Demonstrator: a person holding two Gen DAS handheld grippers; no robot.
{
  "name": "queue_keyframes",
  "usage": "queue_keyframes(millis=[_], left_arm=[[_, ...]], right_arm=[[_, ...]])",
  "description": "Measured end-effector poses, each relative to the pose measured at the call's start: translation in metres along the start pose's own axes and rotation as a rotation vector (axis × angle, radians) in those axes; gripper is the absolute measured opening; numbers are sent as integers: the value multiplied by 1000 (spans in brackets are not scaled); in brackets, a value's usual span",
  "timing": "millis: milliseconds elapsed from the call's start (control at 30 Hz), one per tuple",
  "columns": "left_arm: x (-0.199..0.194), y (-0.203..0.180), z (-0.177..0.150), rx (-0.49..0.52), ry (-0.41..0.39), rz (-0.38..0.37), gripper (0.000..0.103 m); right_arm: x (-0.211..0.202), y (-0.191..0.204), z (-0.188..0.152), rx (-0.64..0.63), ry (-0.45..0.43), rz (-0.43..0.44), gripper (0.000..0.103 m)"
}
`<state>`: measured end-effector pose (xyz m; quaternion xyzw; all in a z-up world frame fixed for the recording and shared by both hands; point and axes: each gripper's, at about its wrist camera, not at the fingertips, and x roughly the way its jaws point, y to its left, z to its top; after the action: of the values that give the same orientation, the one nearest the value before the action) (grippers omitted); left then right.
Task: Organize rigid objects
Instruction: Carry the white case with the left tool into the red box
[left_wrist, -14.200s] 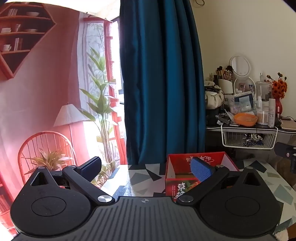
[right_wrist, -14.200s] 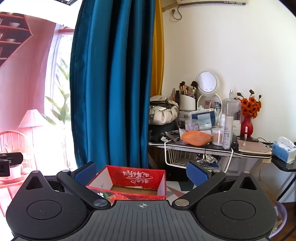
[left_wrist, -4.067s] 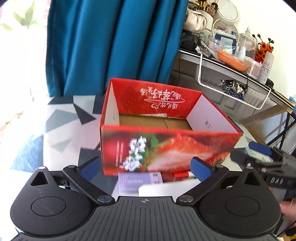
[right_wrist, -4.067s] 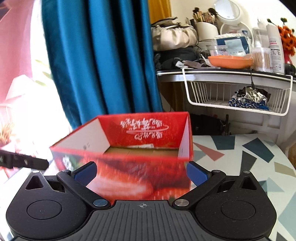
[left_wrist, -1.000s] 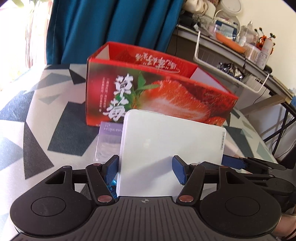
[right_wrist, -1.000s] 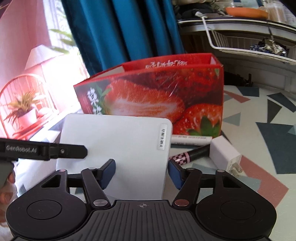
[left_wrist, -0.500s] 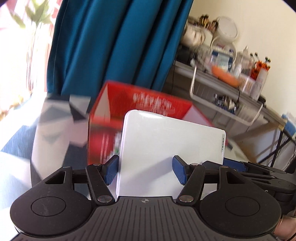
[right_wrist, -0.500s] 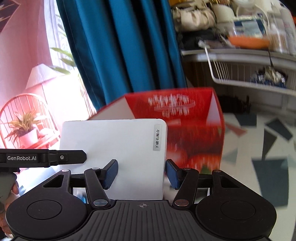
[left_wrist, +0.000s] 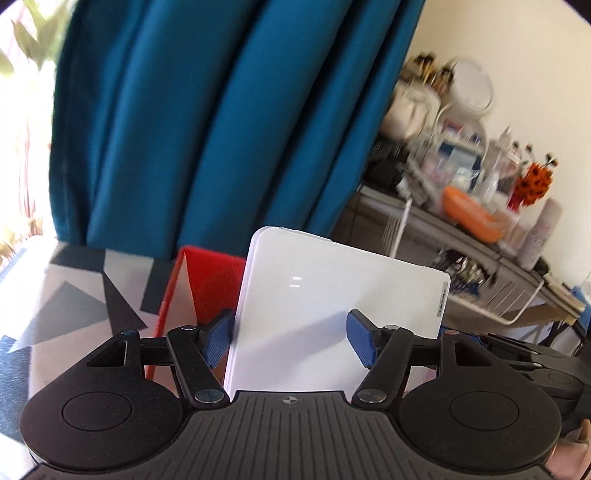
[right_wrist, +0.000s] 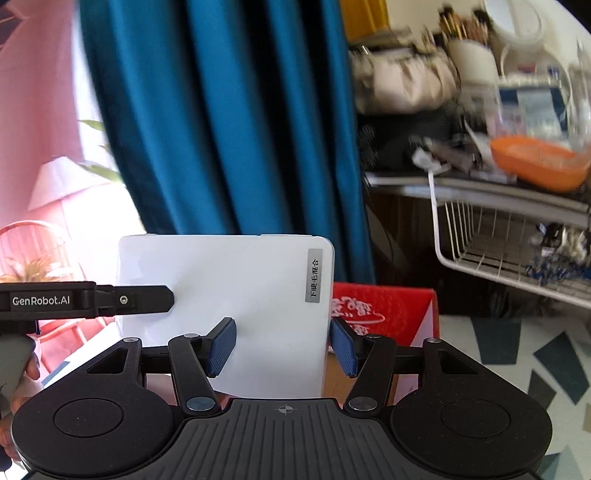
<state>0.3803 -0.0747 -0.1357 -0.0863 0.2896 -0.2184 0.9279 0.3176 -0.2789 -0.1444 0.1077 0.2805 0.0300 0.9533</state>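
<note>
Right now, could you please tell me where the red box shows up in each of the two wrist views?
Left wrist view: the red box sits lower left of centre, mostly hidden behind the white case.
Right wrist view: the red box is lower right of centre, to the right of the same case.
Shared landmark: the blue curtain hangs behind it in both.
</note>
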Motion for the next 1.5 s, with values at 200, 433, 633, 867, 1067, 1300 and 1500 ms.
queue_keyframes(millis=[200,433,633,867,1067,1300,1500], left_arm=[[66,18,2,-32,174,0,68],[102,25,-5,-35,250,20,68],[104,24,-4,18,253,43,68],[101,17,-4,59,232,59,68],[97,10,-6,94,205,76,69],[68,9,-3,89,127,59,93],[28,14,-6,86,70,31,101]], right_arm=[[59,-26,1,29,151,-21,53],[103,-41,3,71,306,-62,53],[113,-34,0,47,379,-95,52],[113,-33,1,55,389,-97,51],[108,-35,0,69,369,-103,52],[80,-17,0,1,287,-107,88],[41,4,-5,-52,187,-88,103]])
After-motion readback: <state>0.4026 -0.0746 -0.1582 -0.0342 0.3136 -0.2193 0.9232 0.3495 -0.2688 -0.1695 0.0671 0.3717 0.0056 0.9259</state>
